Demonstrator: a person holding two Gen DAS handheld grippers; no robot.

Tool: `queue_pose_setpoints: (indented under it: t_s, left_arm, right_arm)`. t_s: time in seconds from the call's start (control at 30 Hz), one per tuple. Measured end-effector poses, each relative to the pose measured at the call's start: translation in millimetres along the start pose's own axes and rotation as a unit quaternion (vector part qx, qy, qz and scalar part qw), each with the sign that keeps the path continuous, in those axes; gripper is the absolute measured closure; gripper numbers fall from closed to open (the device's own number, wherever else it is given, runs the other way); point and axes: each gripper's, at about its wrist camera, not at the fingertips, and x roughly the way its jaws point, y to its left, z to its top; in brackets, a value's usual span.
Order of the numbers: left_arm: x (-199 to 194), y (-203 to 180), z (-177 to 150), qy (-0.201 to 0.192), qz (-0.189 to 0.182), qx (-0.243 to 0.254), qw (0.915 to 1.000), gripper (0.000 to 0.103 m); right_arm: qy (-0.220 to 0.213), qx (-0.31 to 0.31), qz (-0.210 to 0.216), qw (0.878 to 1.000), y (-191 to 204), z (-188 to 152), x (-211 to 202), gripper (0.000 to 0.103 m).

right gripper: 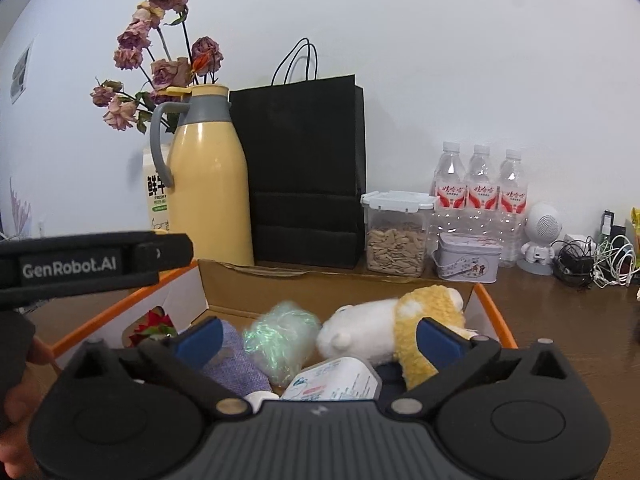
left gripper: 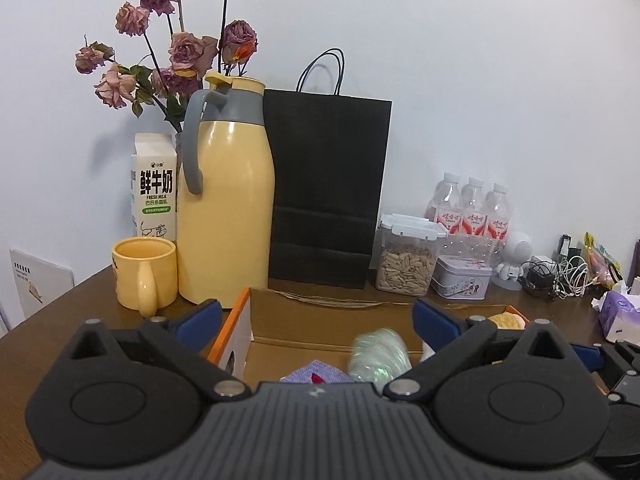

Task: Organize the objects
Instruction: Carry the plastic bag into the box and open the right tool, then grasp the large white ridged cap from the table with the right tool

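Cardboard, edged in orange, makes up the open box (left gripper: 240, 332) that sits on the brown counter (left gripper: 60, 320) just below the left hand-held gripper (left gripper: 316, 316), whose blue-padded jaws stand wide apart with nothing between them. From this left view a shiny greenish bundle (left gripper: 378, 356) shows blurred inside the box, beside a patch of purple cloth (left gripper: 316, 376). Behind the box stand a yellow mug (left gripper: 144, 272), a yellow thermos jug (left gripper: 226, 204) and a black paper bag (left gripper: 328, 188)

From the right view, the right hand-held gripper (right gripper: 318, 336) also hangs open over the box (right gripper: 492, 312), gripping nothing. A white and yellow plush toy (right gripper: 384, 336) lies on its side in the right half, touching the greenish bundle (right gripper: 280, 340); a white packet (right gripper: 332, 380) rests just in front of them. The left hand-held gripper's body (right gripper: 96, 264) crosses the frame at left, above the box's left wall

I judge the plush light, soft and squashy, unlikely to slip or break; pinching the thick white body at its middle should hold best. The crinkly bundle looks light but may crush or slide, so it wants a gentle squeeze across its middle
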Motion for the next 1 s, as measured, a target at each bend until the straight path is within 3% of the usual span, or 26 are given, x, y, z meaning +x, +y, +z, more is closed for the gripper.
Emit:
queue_pose_setpoints:
  t_s: [0.63,0.87,1.0]
  left_arm:
    - [-45,-5,-2,-0.013,-0.022,0.038,0.9989,0.0]
    - [-69,6,-18,-0.018,-0.029,0.062,0.9974,0.0]
    - [-77,16,-24,-0.002,-0.034,0.067,0.9972,0.0]
  right_arm:
    - [-0.022,-0.026,-0.008,0.999,2,-2,-50,0.0]
    - [0.004,-0.048,-0.011,0.999,5,-17,-65,0.0]
    - [0.022,-0.048,-0.005,0.999,4,-26,-72,0.0]
